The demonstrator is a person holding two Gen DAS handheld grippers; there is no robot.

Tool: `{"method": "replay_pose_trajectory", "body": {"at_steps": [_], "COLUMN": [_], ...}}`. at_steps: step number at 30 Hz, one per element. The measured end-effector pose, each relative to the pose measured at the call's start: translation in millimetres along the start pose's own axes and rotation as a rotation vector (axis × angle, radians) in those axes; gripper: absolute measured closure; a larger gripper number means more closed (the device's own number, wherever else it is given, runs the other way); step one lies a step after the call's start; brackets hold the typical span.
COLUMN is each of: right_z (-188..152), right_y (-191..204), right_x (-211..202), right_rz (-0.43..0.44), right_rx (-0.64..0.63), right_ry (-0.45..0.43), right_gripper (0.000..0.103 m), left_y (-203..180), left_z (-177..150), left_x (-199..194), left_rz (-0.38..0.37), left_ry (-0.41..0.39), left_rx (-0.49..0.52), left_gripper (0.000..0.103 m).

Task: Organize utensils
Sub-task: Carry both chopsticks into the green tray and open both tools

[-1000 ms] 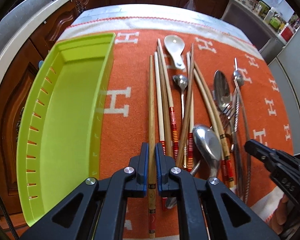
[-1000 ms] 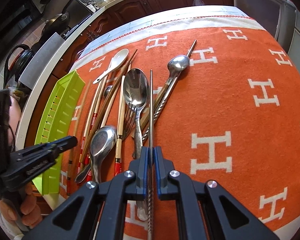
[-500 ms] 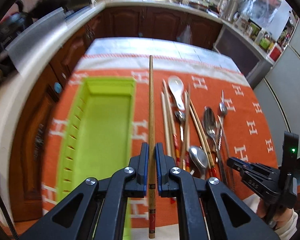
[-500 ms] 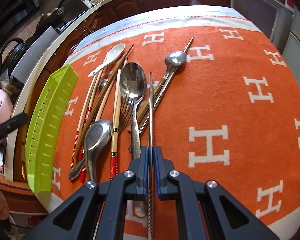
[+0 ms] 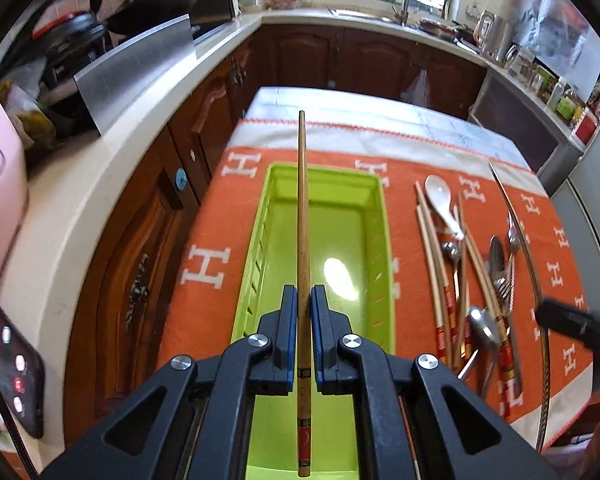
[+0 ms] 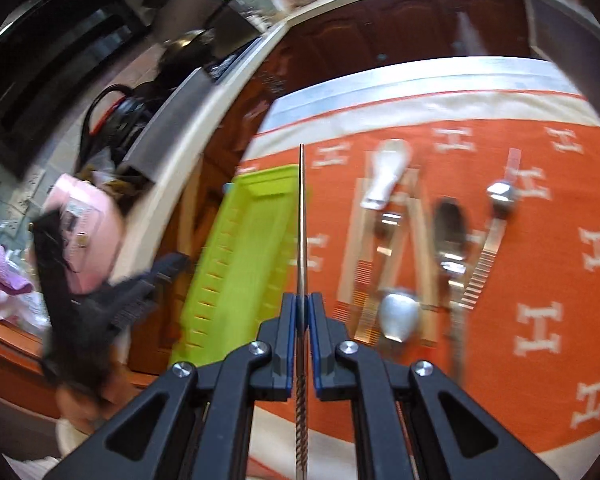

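**Two chopsticks aloft over the kitchen table**

An orange blanket patterned with white H letters covers my table, its pale border running along the far edge. Along the blanket's left edge lies a long lime-green plastic tray with slotted walls, nothing lying in it.

Right of the tray, toward the near edge, the remaining utensils lie in a loose heap: wooden chopsticks with red-banded ends, several steel spoons and a fork. A white ceramic soup spoon rests at the heap's far end.

My left gripper is pressed together on a brown wooden chopstick with a red-and-black decorated end, which hangs in the air over the tray, its narrow tip pointing at the tray's far wall.

My right gripper pinches a thin steel chopstick with a twisted handle, also off the table; in this blurred view it crosses the tray's right wall. From the left camera the same steel chopstick arcs above the heap's right side.
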State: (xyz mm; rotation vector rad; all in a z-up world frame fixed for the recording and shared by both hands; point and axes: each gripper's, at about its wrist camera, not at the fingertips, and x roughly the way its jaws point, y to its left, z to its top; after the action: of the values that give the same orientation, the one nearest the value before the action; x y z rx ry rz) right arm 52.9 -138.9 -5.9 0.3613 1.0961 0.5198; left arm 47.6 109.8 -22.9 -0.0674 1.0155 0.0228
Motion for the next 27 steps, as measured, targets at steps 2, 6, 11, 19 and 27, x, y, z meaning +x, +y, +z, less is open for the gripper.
{"method": "replay_pose_trajectory", "body": {"at_steps": [2,6,11,19,27], "right_z": [7.0,16.5,15.8,7.8,3.8], "right_y": [16.9,36.5,42.4,47.5,52.9], "right_x": [16.7,57.3,105.9,145.3,135.8], "right_rz": [0.023,0.049,0.04,0.03,-0.005], "right_rx": [0.003,0.046,0.119,0.157,0.088], "right_ry": [0.011,0.027,0.087,0.163,0.152], "right_gripper": [0.097,0.097,0.097,0.093,0.092], "left_y": [6.0,12.5,20.5,32.0,26.3], "left_z": [-4.3,-13.5,-19.0,-15.9,-13.8], "left_x": [11.1,26.0,36.3,30.4,15.9], "left_rz": [-0.019,-0.052,-0.06,-0.026,-0.017], "left_ry": [0.023,0.058,0.075,0.032,-0.007], "left_rx": [-0.008,-0.022,-0.033,-0.034,-0.029], "left_gripper": [0.099,0.098,0.098,0.087,0.078]}}
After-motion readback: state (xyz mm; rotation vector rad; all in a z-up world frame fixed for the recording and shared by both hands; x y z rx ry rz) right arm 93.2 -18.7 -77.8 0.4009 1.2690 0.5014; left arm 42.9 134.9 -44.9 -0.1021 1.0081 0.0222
